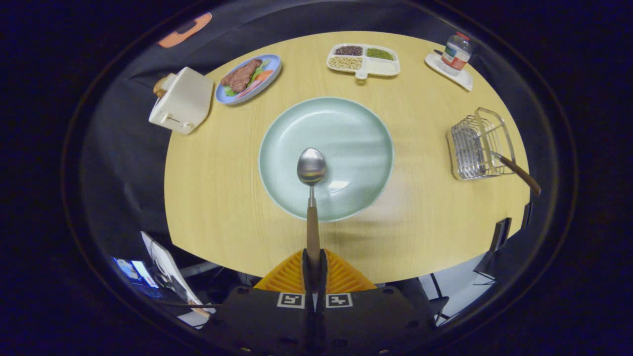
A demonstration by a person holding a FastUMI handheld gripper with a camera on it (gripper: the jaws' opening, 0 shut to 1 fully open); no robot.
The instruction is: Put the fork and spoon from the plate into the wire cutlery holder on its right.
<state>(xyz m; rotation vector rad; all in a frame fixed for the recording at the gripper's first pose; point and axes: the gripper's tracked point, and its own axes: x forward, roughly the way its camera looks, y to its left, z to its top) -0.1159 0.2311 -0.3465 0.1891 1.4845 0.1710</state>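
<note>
Here, fingers (302, 269) pinch one spoon (311, 168); one plate (366, 128).

1. You get bright, even overhead light on the table (222, 198); the booth around it stays dim.
2. A pale glare patch sits on the plate (356, 128), just right of the spoon (311, 168).
3. Soft shadow and slight blur smear the wood near the plate's lower right.
4. Fisheye distortion bends the table's rim.
</note>
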